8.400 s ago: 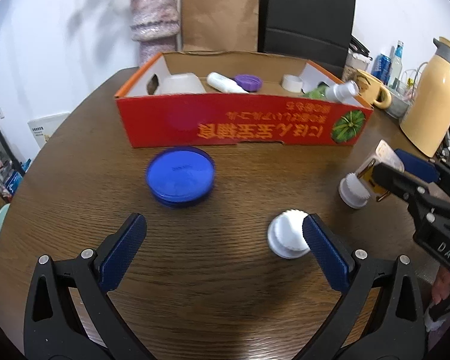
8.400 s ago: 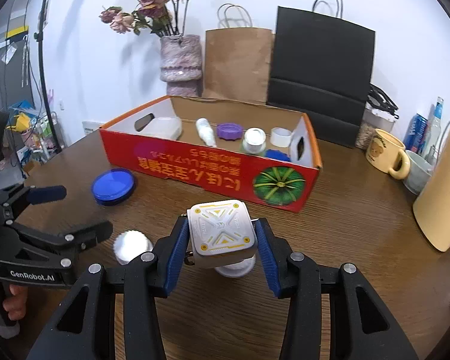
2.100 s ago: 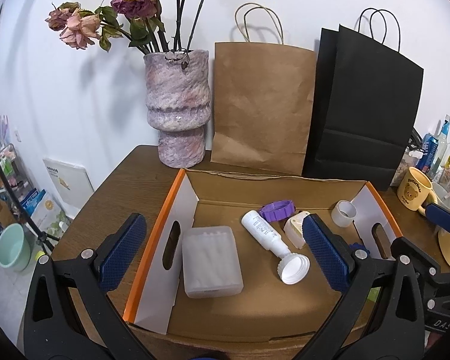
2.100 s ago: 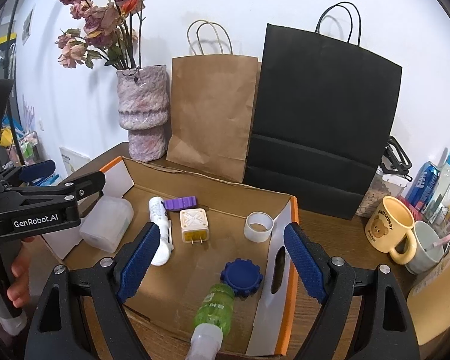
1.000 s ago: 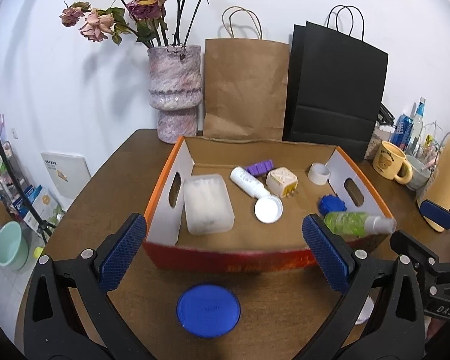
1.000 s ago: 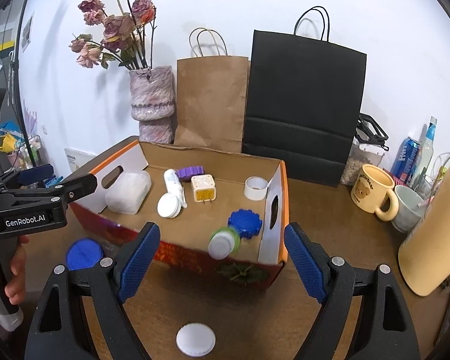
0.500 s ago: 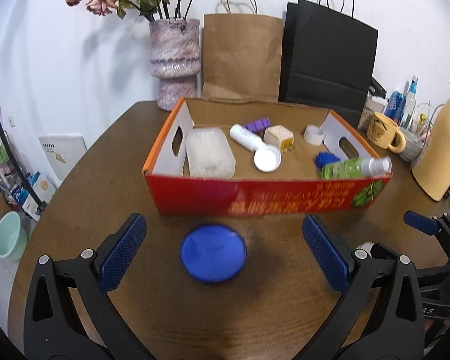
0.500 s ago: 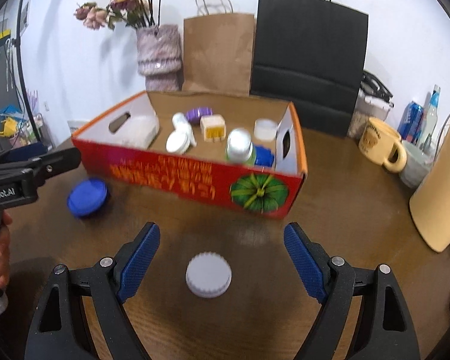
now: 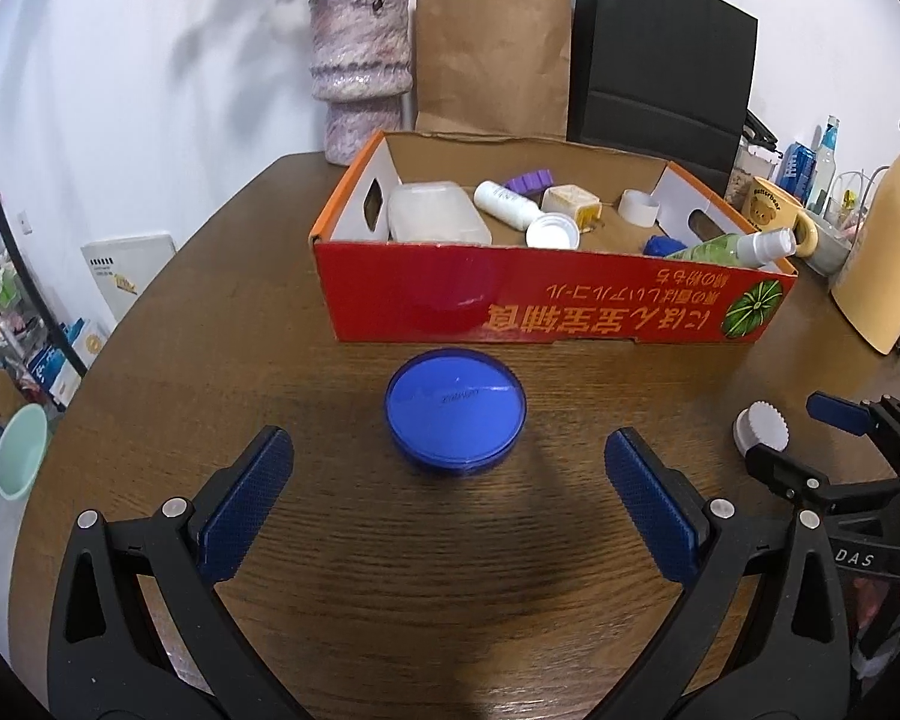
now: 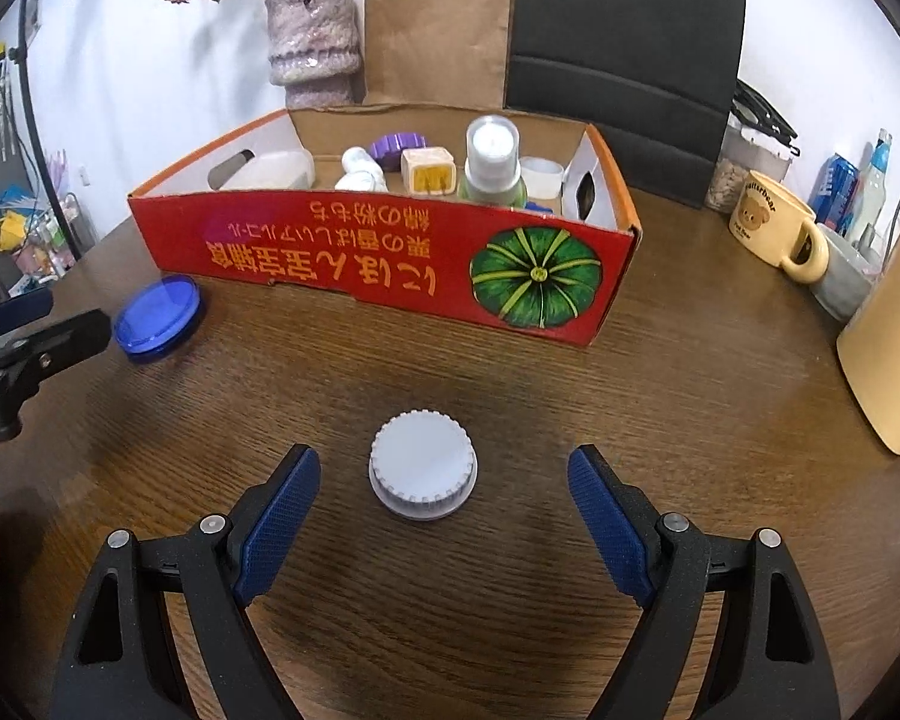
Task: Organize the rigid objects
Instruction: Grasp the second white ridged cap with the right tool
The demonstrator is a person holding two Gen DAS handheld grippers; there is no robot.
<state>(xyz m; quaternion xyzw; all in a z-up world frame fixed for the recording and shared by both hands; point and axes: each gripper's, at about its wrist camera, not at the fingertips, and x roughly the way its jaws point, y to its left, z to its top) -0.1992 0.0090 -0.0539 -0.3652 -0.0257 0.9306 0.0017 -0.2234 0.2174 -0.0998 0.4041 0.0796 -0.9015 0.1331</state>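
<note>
- My left gripper (image 9: 447,504) is spread wide, jaws well apart, with nothing between its blue pads (image 9: 243,504); it hangs low over the wooden table (image 9: 222,312).
- My right gripper (image 10: 444,516) is just as wide and holds nothing. I also catch it from the left wrist view, at the right edge (image 9: 810,438).
- Just ahead of the right gripper's fingertips, roughly centred in the gap, a white ribbed cap (image 10: 423,464) lies flat on the table, touching neither pad.
- Ahead of the left gripper, also about centred, a blue round lid (image 9: 455,414) lies flat on the table, just in front of the red cardboard box (image 9: 546,300).
- From the right wrist view the blue lid (image 10: 157,314) sits off to the left, near the box's front corner, well apart from the white cap.
- Inside the box, I see a frosted plastic case (image 9: 435,220) on the left, a white bottle (image 9: 507,201) lying down, a white round cap (image 9: 551,231) against it, a purple piece (image 9: 528,181), a cream plug cube (image 9: 570,201) and a white ring (image 9: 639,207).
- A green spray bottle (image 9: 732,246) leans in the box's right end over its front wall, beside a blue cap (image 9: 660,245).
- Behind the box stand a mottled vase (image 9: 360,69), a brown paper bag (image 9: 492,57) and a black paper bag (image 9: 660,60).
- Far right: a yellow mug (image 10: 771,225) and a cream jug (image 9: 882,240).
</note>
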